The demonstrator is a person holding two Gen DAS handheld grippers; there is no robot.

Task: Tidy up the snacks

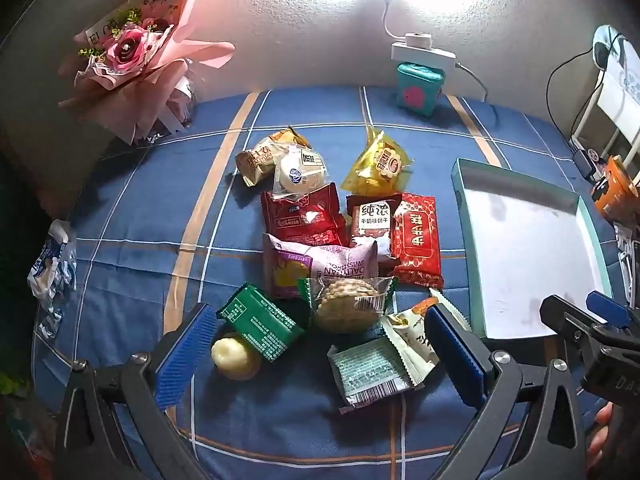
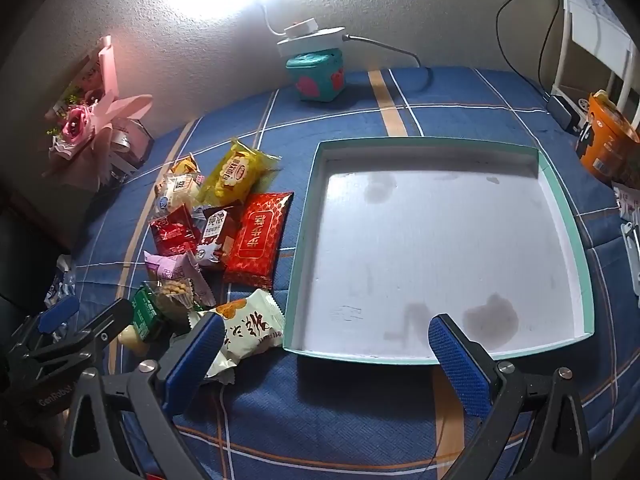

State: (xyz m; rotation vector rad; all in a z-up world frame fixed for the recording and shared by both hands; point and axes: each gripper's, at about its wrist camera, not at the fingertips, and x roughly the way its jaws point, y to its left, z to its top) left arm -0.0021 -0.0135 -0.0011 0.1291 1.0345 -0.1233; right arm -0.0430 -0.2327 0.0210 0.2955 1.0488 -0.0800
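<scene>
A heap of wrapped snacks lies on the blue checked cloth: a yellow packet, a red packet, a green packet, a clear-wrapped biscuit and a white packet. The shallow teal tray with a white floor sits to their right, with nothing in it. My left gripper hovers open over the near snacks, holding nothing. My right gripper hangs open above the tray's near edge; its left finger overlaps the white packet in the picture.
A pink flower bouquet leans at the back left. A teal box with a white power strip and lamp stands at the back wall. An orange cup and cables sit at the right; a crumpled wrapper lies left.
</scene>
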